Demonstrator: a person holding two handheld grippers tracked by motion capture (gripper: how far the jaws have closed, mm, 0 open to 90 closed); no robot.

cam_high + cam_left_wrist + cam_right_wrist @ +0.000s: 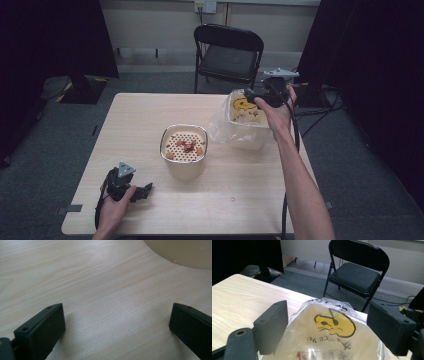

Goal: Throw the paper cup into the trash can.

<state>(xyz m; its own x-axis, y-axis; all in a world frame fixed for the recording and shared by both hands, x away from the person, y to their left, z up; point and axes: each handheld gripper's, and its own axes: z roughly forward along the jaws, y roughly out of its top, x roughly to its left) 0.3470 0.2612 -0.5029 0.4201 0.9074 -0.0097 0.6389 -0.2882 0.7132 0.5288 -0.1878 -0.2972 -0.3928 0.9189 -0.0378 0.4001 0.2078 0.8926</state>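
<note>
Your left gripper rests low over the near left corner of the table, held in your left hand. In the left gripper view its jaws stand wide apart with nothing between them except bare wood. The rounded base of the beige tub appears at the far right of that view, well apart from both jaws.

That tub stands near the middle of the table. A perforated insert sits inside its rim, carrying small red and orange scraps. The surface between your left gripper and the tub is bare wood.

To the right and slightly farther away stands a clear bin lined with a thin plastic bag, close to the right edge of the table. The bag drapes loosely over the bin's left side toward the tub. A yellow cartoon print marks the far inner face of the bag.

Your right gripper hovers over the far rim of the bin, held in your right hand. In the right gripper view its jaws are spread apart, one on each side of the bag's opening, and they clamp nothing. Whether either jaw touches the film cannot be determined.

A black folding chair stands beyond the far edge of the table. Cables lie on the grey floor to the right.
</note>
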